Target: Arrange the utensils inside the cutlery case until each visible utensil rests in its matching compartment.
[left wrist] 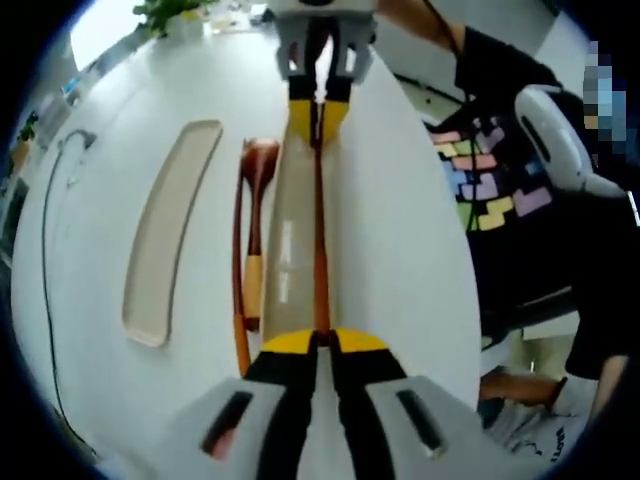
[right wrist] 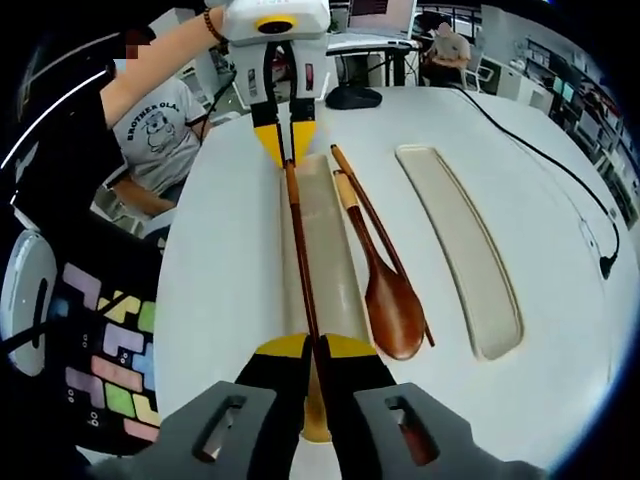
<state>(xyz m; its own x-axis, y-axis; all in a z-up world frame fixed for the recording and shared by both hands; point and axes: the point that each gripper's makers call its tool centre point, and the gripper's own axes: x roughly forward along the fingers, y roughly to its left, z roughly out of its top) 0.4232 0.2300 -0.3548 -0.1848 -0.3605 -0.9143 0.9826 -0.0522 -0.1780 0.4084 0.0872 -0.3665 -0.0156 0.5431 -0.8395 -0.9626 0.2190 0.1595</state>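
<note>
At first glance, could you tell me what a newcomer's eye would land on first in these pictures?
Most striking is the single brown chopstick, pinched at both ends by the left gripper and the right gripper over the long beige case tray. Beside the tray on the white table lie a wooden spoon and a second chopstick, with the lid further out.

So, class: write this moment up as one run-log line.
left gripper: shut on chopstick | right gripper: shut on chopstick, opposite end | chopstick over case | spoon and second chopstick beside case | lid apart
</note>
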